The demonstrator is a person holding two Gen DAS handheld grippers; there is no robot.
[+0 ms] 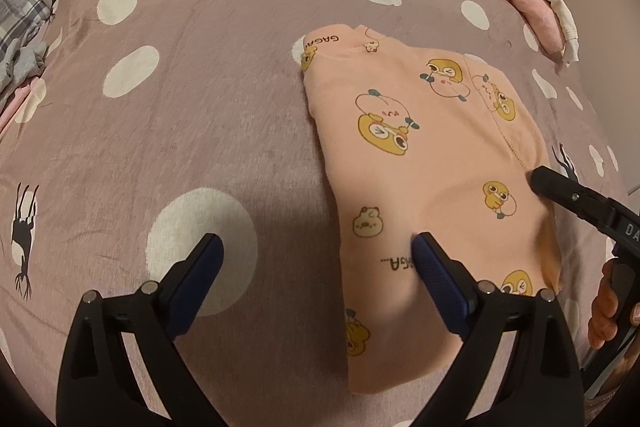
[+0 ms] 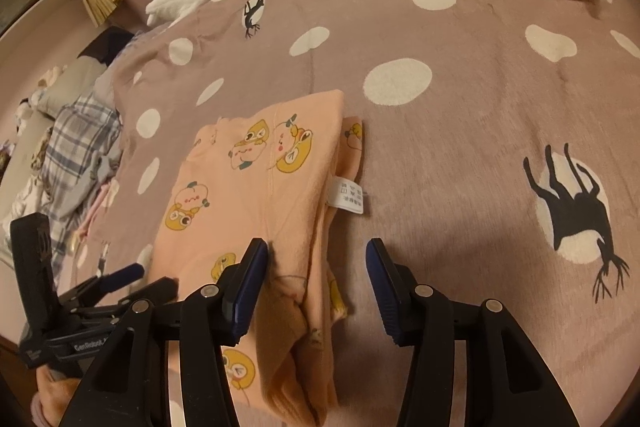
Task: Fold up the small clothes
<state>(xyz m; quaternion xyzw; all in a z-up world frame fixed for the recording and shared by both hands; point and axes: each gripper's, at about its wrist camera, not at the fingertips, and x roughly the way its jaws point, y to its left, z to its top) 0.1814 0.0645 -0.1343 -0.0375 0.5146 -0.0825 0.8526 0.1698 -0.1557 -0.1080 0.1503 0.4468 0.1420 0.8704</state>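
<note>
**Folded top lies between two open grippers**

On the near edge of the bed, a spotted blanket [image 1: 200, 107] carries the peach top [image 1: 424, 163], folded narrow, its long axis running away from the near edge toward the far side. Both grippers sit at its near end. Left gripper [image 1: 316, 251] stands wide apart, one finger touching the cloth, nothing clamped. Right gripper [image 2: 316, 259] is half apart astride the garment's right edge, probably not pinching. A care label [image 2: 347, 195] pokes out there.

My left gripper [image 1: 316, 251] stands wide open, angled down; my right gripper [image 2: 316, 259] is half open over the peach garment's [image 2: 256, 195] edge.
</note>
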